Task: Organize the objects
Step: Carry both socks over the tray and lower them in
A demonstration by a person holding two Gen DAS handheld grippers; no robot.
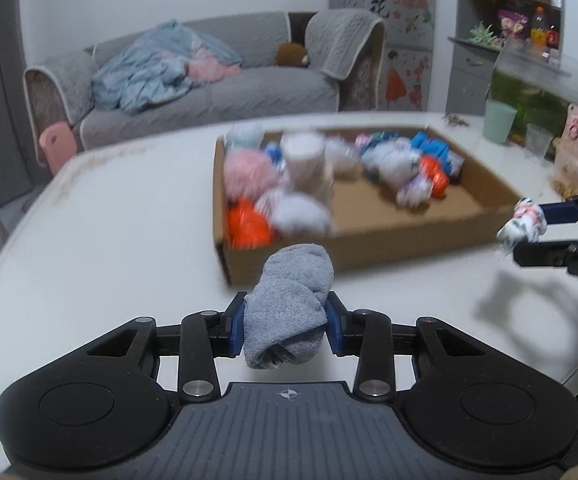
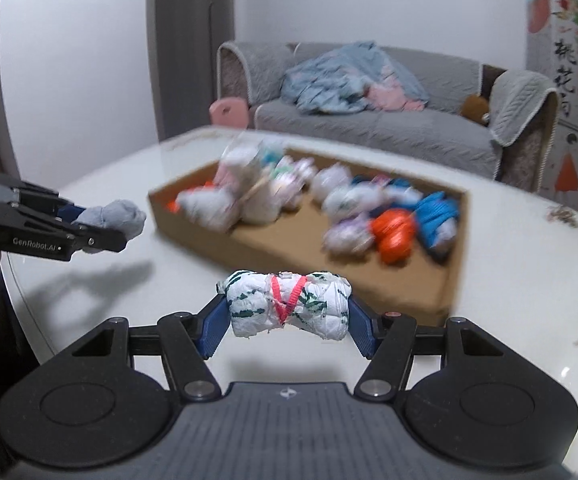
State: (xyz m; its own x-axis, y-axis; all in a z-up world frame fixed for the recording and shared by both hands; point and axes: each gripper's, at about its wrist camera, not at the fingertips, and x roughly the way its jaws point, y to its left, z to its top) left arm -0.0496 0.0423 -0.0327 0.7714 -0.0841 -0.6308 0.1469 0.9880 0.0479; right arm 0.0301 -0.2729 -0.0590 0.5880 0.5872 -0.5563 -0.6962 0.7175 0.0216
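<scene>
My left gripper clamps the soft grey sock roll at mid-frame; my right gripper pinches the light, squashy patterned bundle mid-body, below the cardboard box.

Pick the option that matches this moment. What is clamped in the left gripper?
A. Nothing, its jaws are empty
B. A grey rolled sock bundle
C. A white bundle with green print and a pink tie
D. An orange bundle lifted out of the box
B: the left wrist view shows the left gripper shut on the grey rolled sock bundle, while the white green-printed bundle sits in the right gripper.
</scene>
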